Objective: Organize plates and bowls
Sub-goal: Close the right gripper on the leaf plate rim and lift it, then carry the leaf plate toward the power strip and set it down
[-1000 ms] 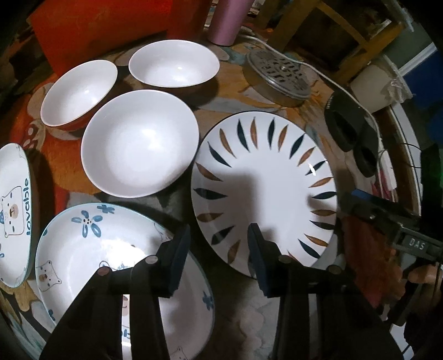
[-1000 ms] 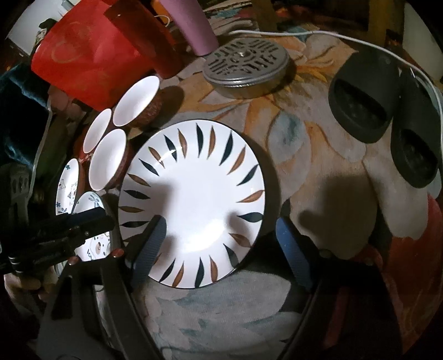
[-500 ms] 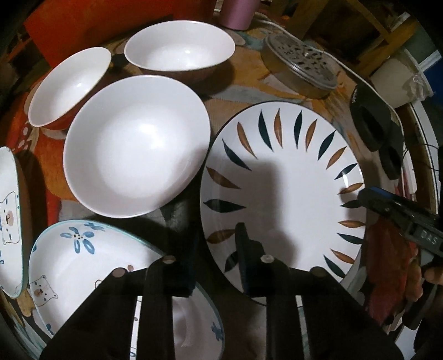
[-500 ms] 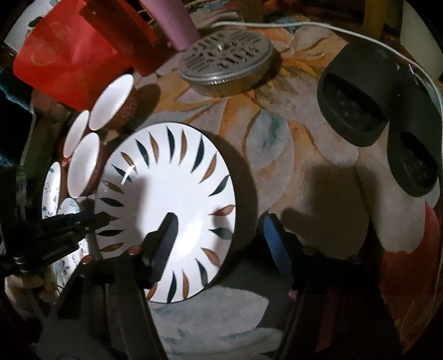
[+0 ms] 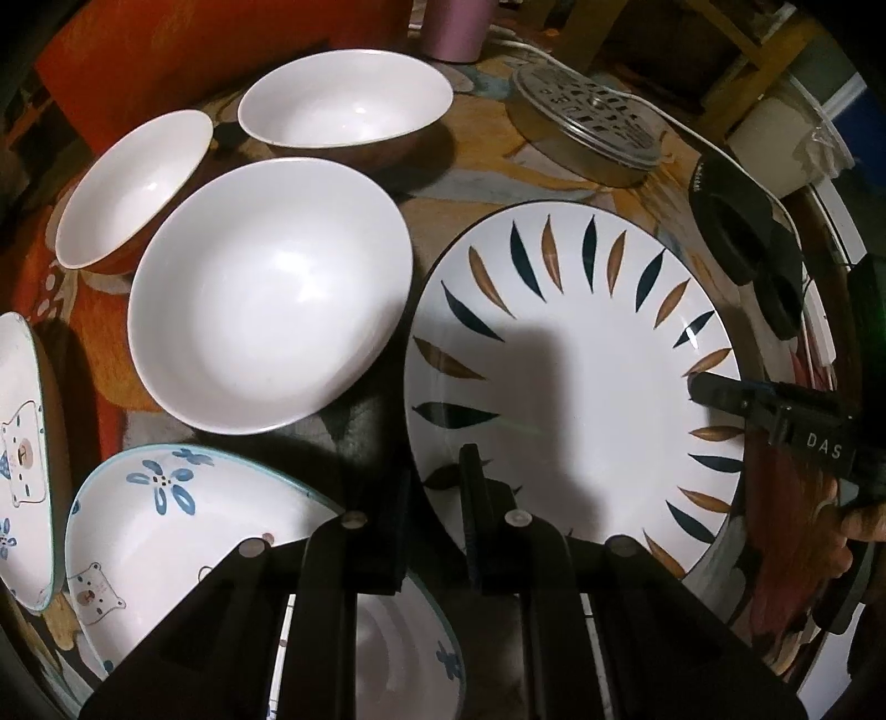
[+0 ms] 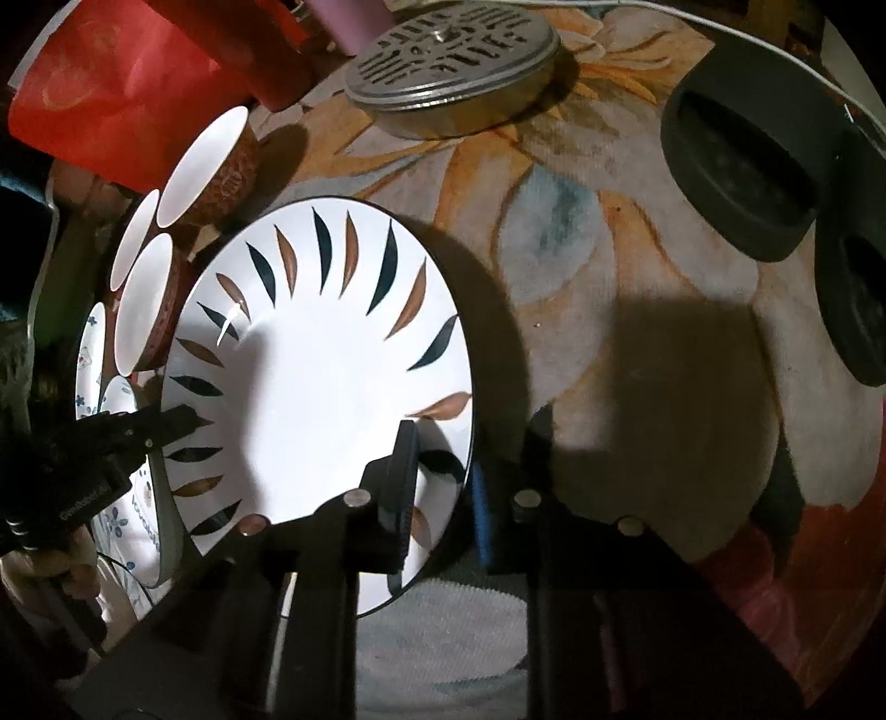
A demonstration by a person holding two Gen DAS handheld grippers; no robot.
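Both grippers have closed in on the leaf plate [image 5: 587, 354] since the earlier frames; their jaws were spread then, now narrowed onto its rim. Left gripper [image 5: 434, 498] sits at the plate's 7 o'clock edge in the left wrist view, jaws pinching the rim, one finger over the white face, the other outside it. Right gripper [image 6: 440, 487] grips the opposite rim, at 5 o'clock of the plate [image 6: 326, 387] in the right wrist view: black finger [image 6: 401, 482] on the face, blue-padded finger [image 6: 480, 509] behind the edge. From the left camera the right gripper [image 5: 775, 410] shows at 3 o'clock of the plate, marked "DAS". Plate looks tilted in the right view, far edge up; cannot tell if it has left the table [image 6: 609, 288].

Left wrist view, rest of the dishes: big white bowl [image 5: 271, 293] just beside the plate at 9 o'clock, rims near, contact unclear. Two smaller white bowls behind it, one at 11 o'clock [image 5: 133, 188], one at 12 o'clock [image 5: 346, 99]. Flower-and-bear plate [image 5: 183, 526] at 7 o'clock, partly under the left gripper. Another bear plate [image 5: 22, 443] at the frame's 9 o'clock edge.

Round metal grate lid [image 6: 451, 61] at 12 o'clock of the right view, black slippers [image 6: 747, 166] at 2 o'clock, pink cup [image 5: 457, 27] and red bag [image 6: 111, 88] at the back. Floral cloth covers the table.
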